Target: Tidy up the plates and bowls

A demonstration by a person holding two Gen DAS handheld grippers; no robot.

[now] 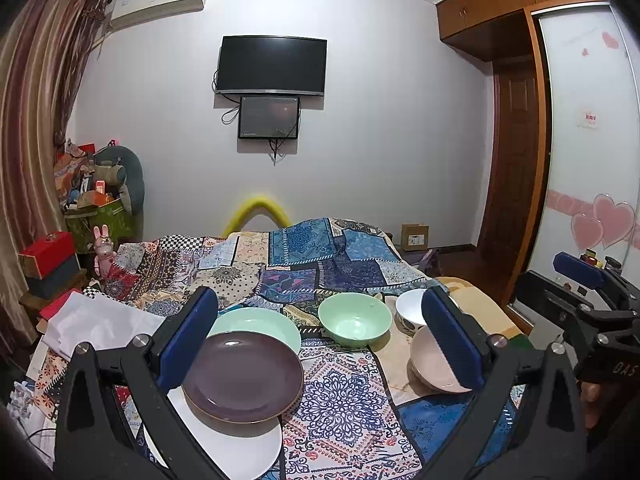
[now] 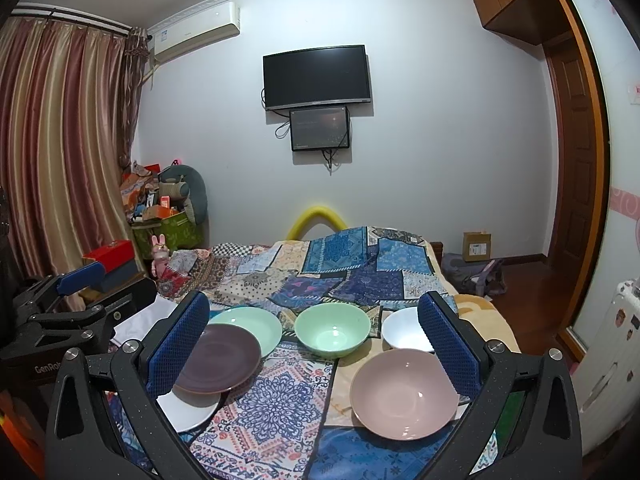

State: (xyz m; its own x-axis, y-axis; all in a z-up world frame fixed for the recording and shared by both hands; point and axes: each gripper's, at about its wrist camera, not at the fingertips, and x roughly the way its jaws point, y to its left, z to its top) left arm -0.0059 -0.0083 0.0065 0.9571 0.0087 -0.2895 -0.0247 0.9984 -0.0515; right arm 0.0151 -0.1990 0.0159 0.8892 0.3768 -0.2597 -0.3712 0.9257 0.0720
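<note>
Left wrist view: we see a bed (image 1: 336, 264) covered by a patchwork quilt (image 1: 344, 392), which carries all the dishes. Largest among them is the white plate (image 1: 240, 452), nearest us on the left; the purple plate (image 1: 242, 376) lies on it, overlapping the green plate (image 1: 260, 324) behind. To the right we find the pink bowl (image 2: 404, 392) resting on a beige cloth (image 2: 344, 376); beyond it sit the green bowl (image 2: 332, 330) and the smaller white bowl (image 2: 404, 332), apart from each other. Both tools hover over the near edge of the bed. Our left tool (image 1: 320, 340) is released, its blue pads wide apart and grasping nothing. Our right tool (image 2: 316, 344) is likewise released, framing the bowls without touching them.
</note>
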